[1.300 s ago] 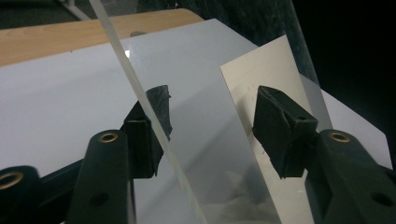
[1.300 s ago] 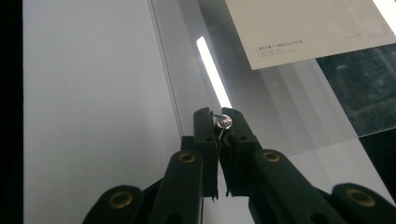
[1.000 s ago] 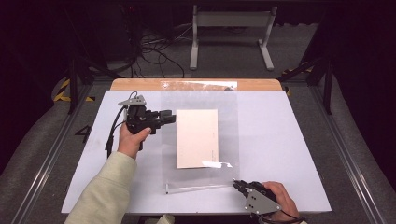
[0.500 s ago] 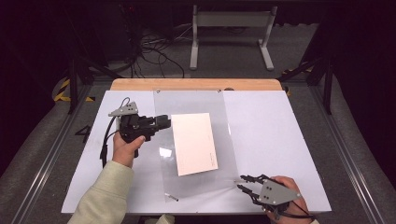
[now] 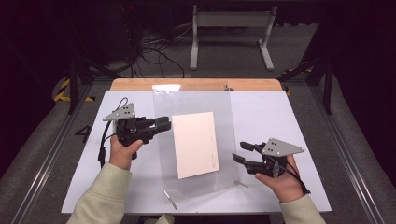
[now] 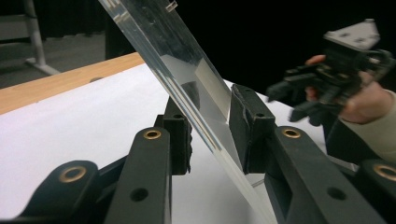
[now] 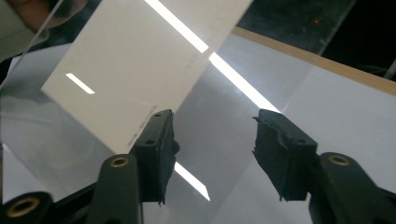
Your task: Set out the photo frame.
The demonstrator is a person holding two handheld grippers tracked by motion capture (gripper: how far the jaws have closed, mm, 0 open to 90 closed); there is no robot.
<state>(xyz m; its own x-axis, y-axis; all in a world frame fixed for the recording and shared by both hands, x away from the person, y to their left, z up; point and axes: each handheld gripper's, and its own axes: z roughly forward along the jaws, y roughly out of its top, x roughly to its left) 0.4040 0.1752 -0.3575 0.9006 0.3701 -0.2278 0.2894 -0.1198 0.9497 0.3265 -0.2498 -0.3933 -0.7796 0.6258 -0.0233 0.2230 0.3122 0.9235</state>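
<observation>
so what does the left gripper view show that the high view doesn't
Left gripper view: close up, the left gripper has the edge of the tilted clear sheet between its pads, and its jaws have just been closing on it. High view: the white card lying in the middle of the sheet, the whole table and the floor beyond. Both: the right gripper, nothing between its jaws, which have just been opening.

Your desk [image 5: 261,112] is brightly lit from overhead against dark surroundings, strip-light glare streaks the clear sheet [image 7: 224,70], and the far tongs [image 6: 299,95] look motion-blurred.
</observation>
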